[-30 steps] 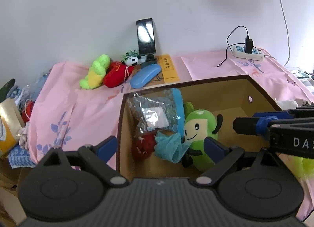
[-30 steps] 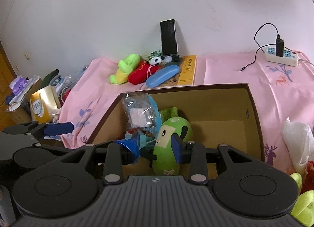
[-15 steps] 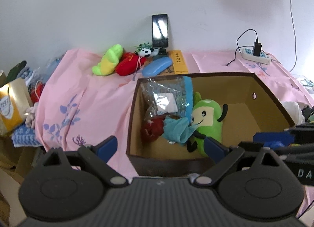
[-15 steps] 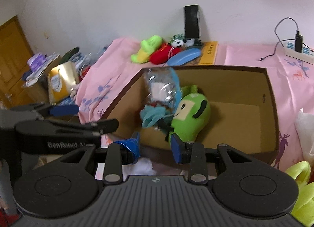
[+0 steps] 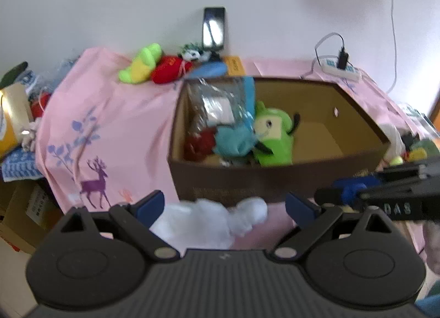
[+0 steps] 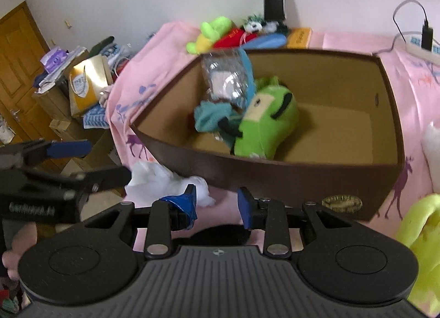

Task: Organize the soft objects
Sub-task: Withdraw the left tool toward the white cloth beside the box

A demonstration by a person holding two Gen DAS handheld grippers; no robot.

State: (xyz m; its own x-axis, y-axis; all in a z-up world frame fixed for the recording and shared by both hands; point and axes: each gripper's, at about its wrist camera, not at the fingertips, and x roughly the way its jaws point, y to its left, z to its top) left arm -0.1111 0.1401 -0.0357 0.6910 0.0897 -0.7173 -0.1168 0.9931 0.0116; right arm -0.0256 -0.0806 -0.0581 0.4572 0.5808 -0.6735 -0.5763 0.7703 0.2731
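Left gripper (image 5: 225, 205) jaws spread wide, nothing pinched; white fluffy toy (image 5: 209, 221) on pink cloth (image 5: 110, 125) between and just below them, in front of brown cardboard box (image 5: 247, 180). Right gripper (image 6: 217, 204) jaws just closing, partly apart, nothing between. Inside box: green plush (image 6: 264, 128), teal cloth (image 6: 209, 117), clear plastic bag (image 6: 225, 81). Yellow-green plush (image 5: 140, 63) and red plush (image 5: 169, 72) near wall.

We see the white toy (image 5: 209, 221) only in part, its near side hidden behind the left gripper's body. The yellow-green toy (image 6: 420, 238) is cut off by the right edge. Blur smears the printing on the box (image 6: 316, 177) front beyond reading.
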